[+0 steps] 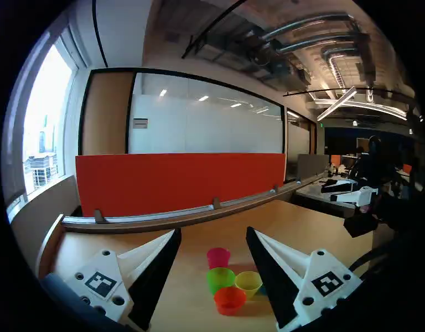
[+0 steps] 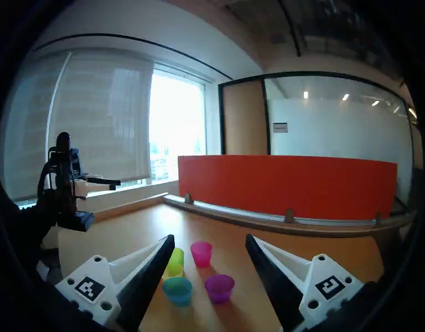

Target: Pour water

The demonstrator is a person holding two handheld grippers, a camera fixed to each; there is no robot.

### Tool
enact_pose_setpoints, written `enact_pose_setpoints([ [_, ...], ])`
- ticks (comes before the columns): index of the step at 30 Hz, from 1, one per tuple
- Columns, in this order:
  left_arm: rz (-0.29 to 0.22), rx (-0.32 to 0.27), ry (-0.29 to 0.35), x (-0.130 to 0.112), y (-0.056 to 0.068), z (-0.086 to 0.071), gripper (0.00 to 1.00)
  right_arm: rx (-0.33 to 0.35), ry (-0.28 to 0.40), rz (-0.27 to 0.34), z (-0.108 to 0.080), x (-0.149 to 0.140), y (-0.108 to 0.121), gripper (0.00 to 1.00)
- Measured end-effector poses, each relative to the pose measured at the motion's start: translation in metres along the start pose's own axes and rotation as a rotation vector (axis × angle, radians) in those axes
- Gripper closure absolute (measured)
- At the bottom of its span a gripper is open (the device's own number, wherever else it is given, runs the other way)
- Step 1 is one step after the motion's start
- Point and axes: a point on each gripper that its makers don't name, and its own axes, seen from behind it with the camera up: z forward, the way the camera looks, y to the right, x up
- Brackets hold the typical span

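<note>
Wooden desk top point(image 1: 301, 221), light brown, closed at the far edge by a red-orange divider panel point(image 1: 179, 182); bright window point(image 1: 43, 133) on the left.

Your left gripper point(image 1: 212, 231): fingers spread wide, gripping nothing, raised over the desk. Between them, near, stands a tight cluster of small cups, all upright. The pink plastic cup point(image 1: 218, 257) is farthest and the green plastic cup point(image 1: 220, 278) just nearer. The yellow plastic cup point(image 1: 248, 283) is at its right and the orange plastic cup point(image 1: 229, 300) nearest. Whether they touch cannot be told.

Your right gripper point(image 2: 208, 237): also wide, gripping nothing. The magenta plastic cup point(image 2: 201, 253) is farthest. The yellow-green plastic cup point(image 2: 175, 261) is at its left, partly behind the left finger. The blue plastic cup point(image 2: 177, 290) is near left and the purple plastic cup point(image 2: 219, 288) near right.

Contents of the cups: cannot tell.
</note>
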Motion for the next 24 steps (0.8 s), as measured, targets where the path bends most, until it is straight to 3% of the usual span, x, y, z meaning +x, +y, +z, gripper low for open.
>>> enact_pose_setpoints([
  [11, 0.036, -0.046, -0.056, -0.009, -0.005, 0.009, 0.14, 0.071, -0.059, -0.049, 0.006, -0.008, -0.014, 0.01],
  [18, 0.044, -0.118, -0.121, -0.026, -0.004, 0.019, 0.14, 0.127, -0.129, -0.079, 0.009, -0.021, -0.024, 0.01],
  [24, 0.057, -0.134, -0.189, -0.045, -0.015, 0.030, 0.14, 0.159, -0.177, -0.107, 0.010, -0.032, -0.027, 0.01],
])
